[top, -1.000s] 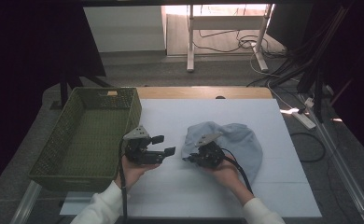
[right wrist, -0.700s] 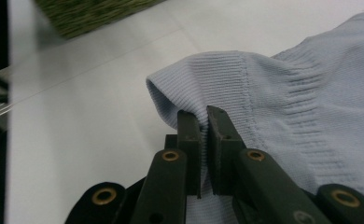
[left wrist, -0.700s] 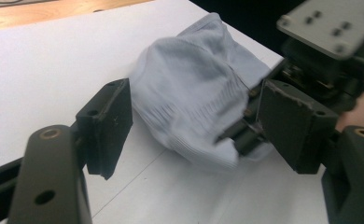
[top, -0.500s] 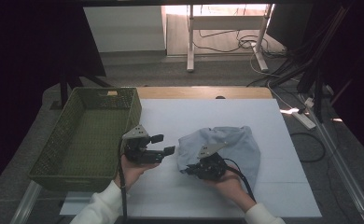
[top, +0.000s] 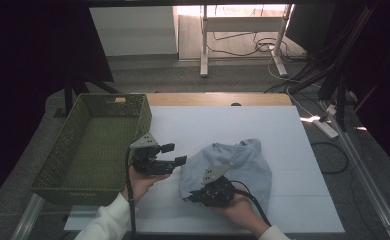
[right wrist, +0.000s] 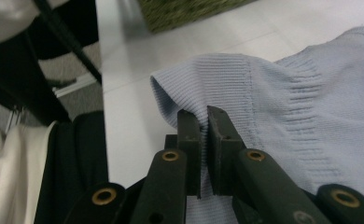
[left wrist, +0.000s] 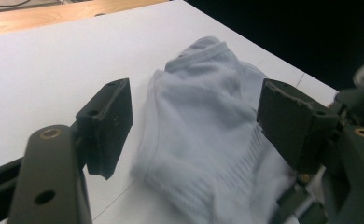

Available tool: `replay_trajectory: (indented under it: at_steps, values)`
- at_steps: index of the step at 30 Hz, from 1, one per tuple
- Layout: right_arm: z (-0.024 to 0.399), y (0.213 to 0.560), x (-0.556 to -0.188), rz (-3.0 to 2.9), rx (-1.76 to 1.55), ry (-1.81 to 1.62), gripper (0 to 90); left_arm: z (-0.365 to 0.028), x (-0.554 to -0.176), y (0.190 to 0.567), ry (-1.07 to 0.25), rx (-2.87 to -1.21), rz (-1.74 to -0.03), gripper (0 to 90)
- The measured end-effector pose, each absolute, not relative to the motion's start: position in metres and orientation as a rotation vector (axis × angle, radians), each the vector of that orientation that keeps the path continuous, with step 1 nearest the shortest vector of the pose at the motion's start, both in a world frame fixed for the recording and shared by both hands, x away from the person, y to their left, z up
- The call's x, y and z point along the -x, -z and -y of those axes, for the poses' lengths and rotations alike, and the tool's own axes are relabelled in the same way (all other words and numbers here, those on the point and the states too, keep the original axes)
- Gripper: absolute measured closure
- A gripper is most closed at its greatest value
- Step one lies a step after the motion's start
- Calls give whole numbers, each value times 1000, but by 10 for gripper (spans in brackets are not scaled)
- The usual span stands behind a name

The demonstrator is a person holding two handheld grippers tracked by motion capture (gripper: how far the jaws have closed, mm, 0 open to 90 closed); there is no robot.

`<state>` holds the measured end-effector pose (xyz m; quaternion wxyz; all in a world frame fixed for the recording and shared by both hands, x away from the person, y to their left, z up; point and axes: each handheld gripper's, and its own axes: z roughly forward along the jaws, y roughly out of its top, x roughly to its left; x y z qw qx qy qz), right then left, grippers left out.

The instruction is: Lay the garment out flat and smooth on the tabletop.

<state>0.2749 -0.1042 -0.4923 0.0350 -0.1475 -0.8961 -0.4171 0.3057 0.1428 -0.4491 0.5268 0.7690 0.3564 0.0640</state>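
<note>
You are pinching the ribbed hem of the pale blue knitted garment (right wrist: 283,121) in your right gripper (right wrist: 203,116), its jaws clamped tight on the fabric at the near left corner. The garment is lying crumpled on the white table (top: 223,125), stretching away right and far. Your left gripper (top: 175,154) is hovering just left of it, jaws standing wide and empty, so it is the nearer tool for the free edge.

White table (top: 223,125), green basket (top: 90,145) at left, pale blue garment (top: 243,162) crumpled
</note>
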Motion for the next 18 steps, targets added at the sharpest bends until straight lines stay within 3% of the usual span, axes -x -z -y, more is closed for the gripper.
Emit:
replay_trajectory:
  at_steps: [18]
  values:
    - [83,502,-245,2769,231,1188,846,-141,-306,451,-148,-1848,-853,276]
